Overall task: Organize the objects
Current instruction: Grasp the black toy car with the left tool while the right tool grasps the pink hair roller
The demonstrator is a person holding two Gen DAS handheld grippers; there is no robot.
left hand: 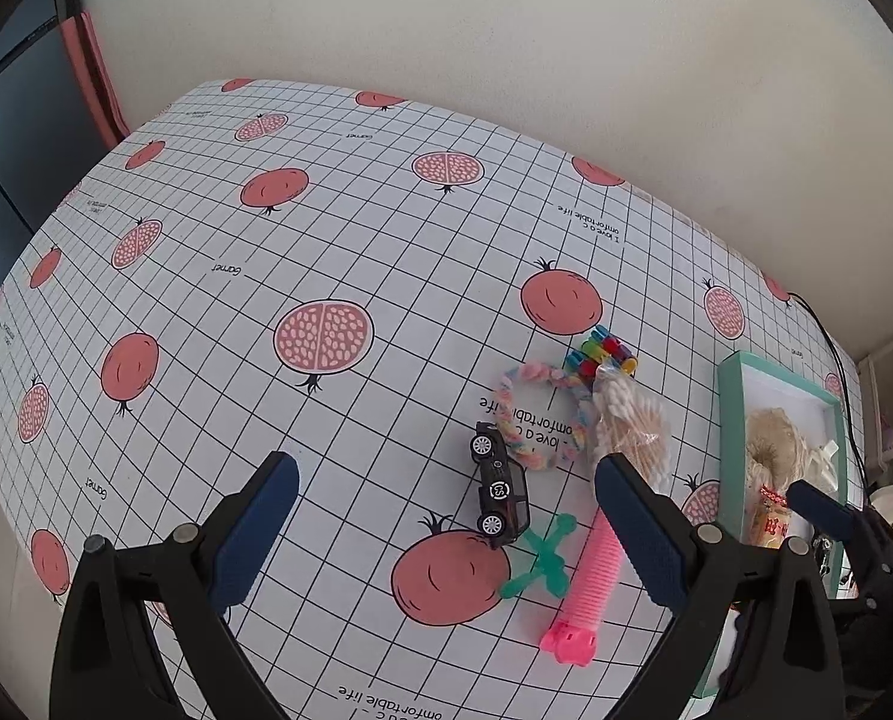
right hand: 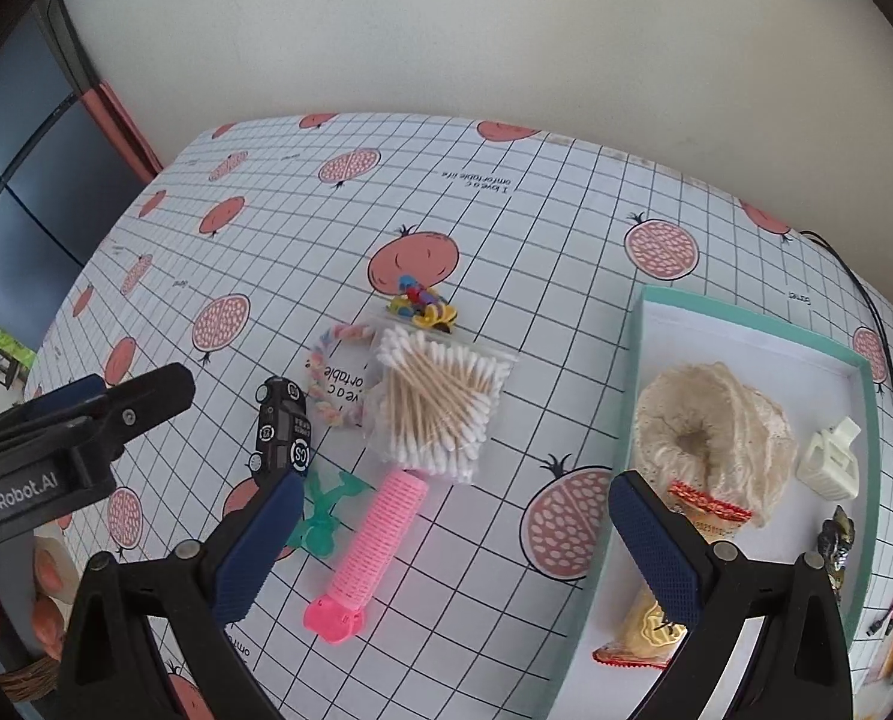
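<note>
You had both grippers spread wide and holding nothing: your left gripper (left hand: 446, 531) and your right gripper (right hand: 455, 546). The teal box (right hand: 740, 318) already held a lacy scrunchie (right hand: 722, 414), a white clip (right hand: 830, 459) and maybe a snack packet. The toy car (right hand: 281, 432), cotton swabs (right hand: 440, 402) and pink roller (right hand: 368, 546) still lay on the table (right hand: 506, 240).

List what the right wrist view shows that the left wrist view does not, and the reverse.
Only the right wrist view shows the white claw clip and a dark clip inside the box, plus fingers of the person's hand at lower left. Only the left wrist view shows the left half of the tablecloth. Both show the toy car, braided ring, cotton swabs, pink roller, green toy, scrunchie, and each other's open gripper.
</note>
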